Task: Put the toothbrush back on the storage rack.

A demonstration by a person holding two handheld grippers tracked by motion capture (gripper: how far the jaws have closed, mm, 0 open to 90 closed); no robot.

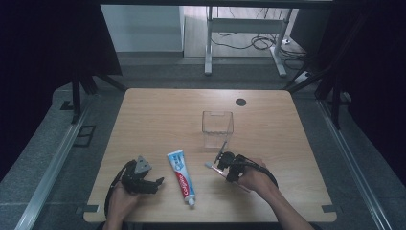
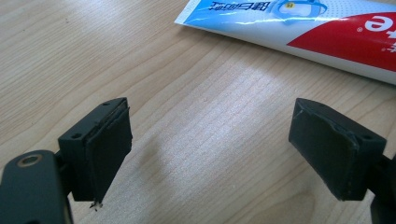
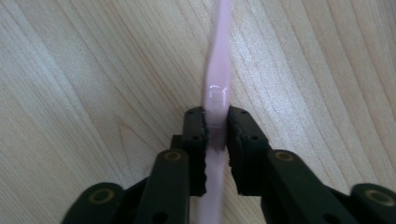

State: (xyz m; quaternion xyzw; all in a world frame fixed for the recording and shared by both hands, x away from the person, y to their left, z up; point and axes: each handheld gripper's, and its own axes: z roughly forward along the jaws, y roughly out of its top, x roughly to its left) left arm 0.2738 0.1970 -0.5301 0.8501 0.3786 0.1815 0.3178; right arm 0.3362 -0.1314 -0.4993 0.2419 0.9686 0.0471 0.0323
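Right gripper view — pink toothbrush (image 3: 218, 88) pinched between right claw (image 3: 217, 135) jaws.

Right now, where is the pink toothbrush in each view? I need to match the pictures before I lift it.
High view: the pink toothbrush lies right of centre near the table's front, under the right gripper, below the clear cup.
Left gripper view: not in it; the toothpaste tube lies across the top.
Right gripper view: centre, running top to bottom, clamped between the jaws.
Shared landmark: the wooden tabletop.
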